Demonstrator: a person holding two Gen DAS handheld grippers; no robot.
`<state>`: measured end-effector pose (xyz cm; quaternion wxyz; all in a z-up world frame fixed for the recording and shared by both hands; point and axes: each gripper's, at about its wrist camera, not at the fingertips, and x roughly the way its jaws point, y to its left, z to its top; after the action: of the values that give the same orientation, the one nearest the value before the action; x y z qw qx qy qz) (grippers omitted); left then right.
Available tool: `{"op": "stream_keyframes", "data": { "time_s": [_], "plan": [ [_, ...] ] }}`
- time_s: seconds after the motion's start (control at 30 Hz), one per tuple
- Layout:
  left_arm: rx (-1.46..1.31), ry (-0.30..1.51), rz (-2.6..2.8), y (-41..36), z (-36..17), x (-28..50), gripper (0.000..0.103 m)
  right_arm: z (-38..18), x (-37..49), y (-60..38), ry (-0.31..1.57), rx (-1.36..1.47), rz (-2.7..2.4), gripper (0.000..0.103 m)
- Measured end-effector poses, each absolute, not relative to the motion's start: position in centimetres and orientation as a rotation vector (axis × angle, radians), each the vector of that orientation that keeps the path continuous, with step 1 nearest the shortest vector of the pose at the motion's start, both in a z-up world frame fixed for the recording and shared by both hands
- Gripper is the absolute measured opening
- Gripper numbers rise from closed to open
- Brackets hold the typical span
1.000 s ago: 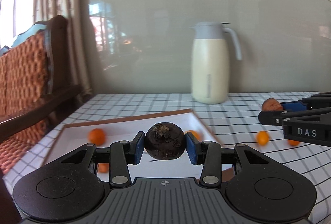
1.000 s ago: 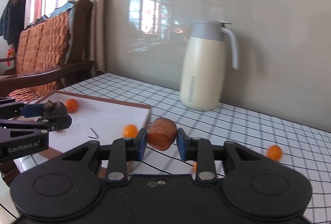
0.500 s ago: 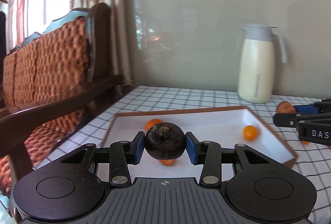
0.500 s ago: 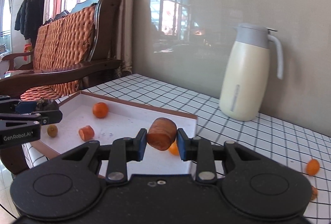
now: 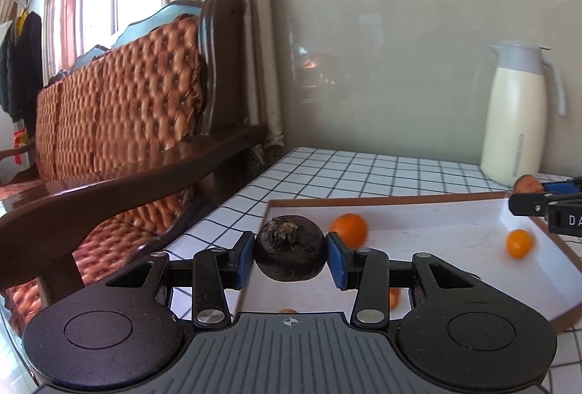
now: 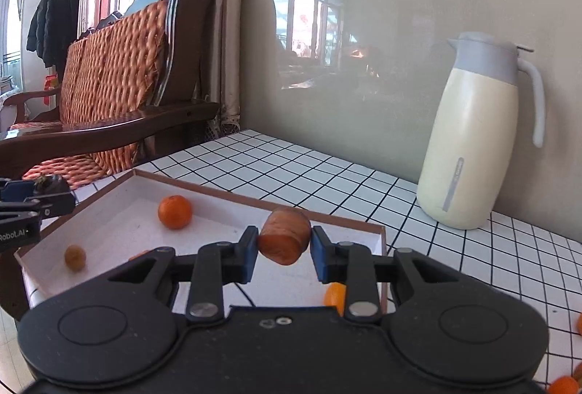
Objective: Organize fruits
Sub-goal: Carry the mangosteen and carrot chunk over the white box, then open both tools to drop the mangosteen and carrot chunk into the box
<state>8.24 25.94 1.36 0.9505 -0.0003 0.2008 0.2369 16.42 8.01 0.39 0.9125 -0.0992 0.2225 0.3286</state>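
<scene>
My left gripper (image 5: 290, 257) is shut on a dark round fruit (image 5: 290, 248) and holds it above the left corner of the white tray (image 5: 454, 241). My right gripper (image 6: 284, 250) is shut on an orange-brown fruit piece (image 6: 284, 240) above the tray's (image 6: 120, 223) right part. In the tray lie a tangerine (image 6: 175, 211), a small orange fruit (image 5: 519, 243) and a small brownish fruit (image 6: 75, 257). The right gripper shows at the right edge of the left wrist view (image 5: 545, 201); the left one shows at the left edge of the right wrist view (image 6: 32, 199).
A cream jug (image 6: 473, 139) stands at the wall on the checked tablecloth (image 6: 327, 183). A wooden bench with an orange cushion (image 5: 120, 110) is left of the table. Loose orange fruits lie on the cloth at the right (image 6: 563, 385).
Both grippers have moved left over the tray with their fruits still held. The jug has shifted right in both views.
</scene>
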Motion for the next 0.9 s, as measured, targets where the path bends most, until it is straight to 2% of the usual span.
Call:
{"op": "stream_keyframes", "data": {
  "time_s": [0.17, 0.2, 0.23, 0.27, 0.3, 0.9],
  "plan": [
    [-0.024, 0.412, 0.495, 26.9, 1.0, 10.0, 0.043, 0.1, 19.0, 8.3, 0.479, -0.161, 0.669, 0.023],
    [-0.028, 0.417, 0.493, 27.0, 0.8, 10.6, 0.043, 0.0, 19.5, 8.4, 0.483, -0.164, 0.669, 0.033],
    [-0.032, 0.429, 0.495, 27.0, 0.4, 11.1, 0.052, -0.4, 20.1, 8.8, 0.498, -0.182, 0.66, 0.046],
    [-0.035, 0.43, 0.499, 26.9, 0.1, 11.3, 0.068, -0.6, 20.3, 8.7, 0.485, -0.195, 0.629, 0.084],
    [-0.03, 0.411, 0.517, 26.7, -0.1, 11.2, 0.103, -0.6, 19.9, 8.2, 0.433, -0.193, 0.598, 0.096],
    [-0.019, 0.337, 0.518, 24.8, 0.9, 7.8, 0.103, 1.0, 16.4, 5.3, 0.392, -0.161, 0.6, 0.097]
  ]
}}
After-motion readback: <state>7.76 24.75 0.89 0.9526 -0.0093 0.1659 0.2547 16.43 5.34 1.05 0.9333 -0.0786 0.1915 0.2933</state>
